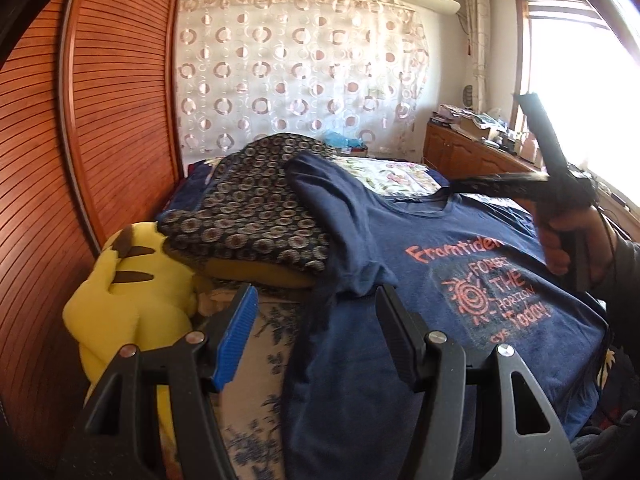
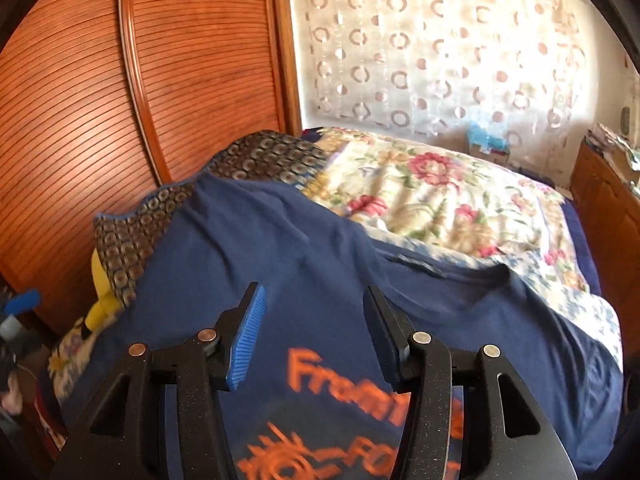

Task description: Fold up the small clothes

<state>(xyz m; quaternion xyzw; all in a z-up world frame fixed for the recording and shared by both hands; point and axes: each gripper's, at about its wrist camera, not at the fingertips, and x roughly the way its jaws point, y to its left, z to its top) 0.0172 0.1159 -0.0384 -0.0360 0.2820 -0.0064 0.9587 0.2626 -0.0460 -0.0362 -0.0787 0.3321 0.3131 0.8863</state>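
Note:
A navy blue T-shirt [image 1: 420,280] with orange print lies face up on the bed, its neck toward the far side. One sleeve is folded in over the body near the left edge. My left gripper [image 1: 316,312] is open and empty, low over the shirt's left edge. My right gripper [image 2: 312,312] is open and empty above the shirt's chest [image 2: 320,248]. In the left wrist view the right gripper [image 1: 496,184] shows at the right, held by a hand near the neckline.
A dark patterned cloth [image 1: 256,204] lies on a yellow plush toy [image 1: 128,280] at the shirt's left. A floral bedspread [image 2: 432,192] lies beyond. A wooden slatted wardrobe [image 1: 100,100] stands left, a wooden cabinet [image 1: 472,148] right.

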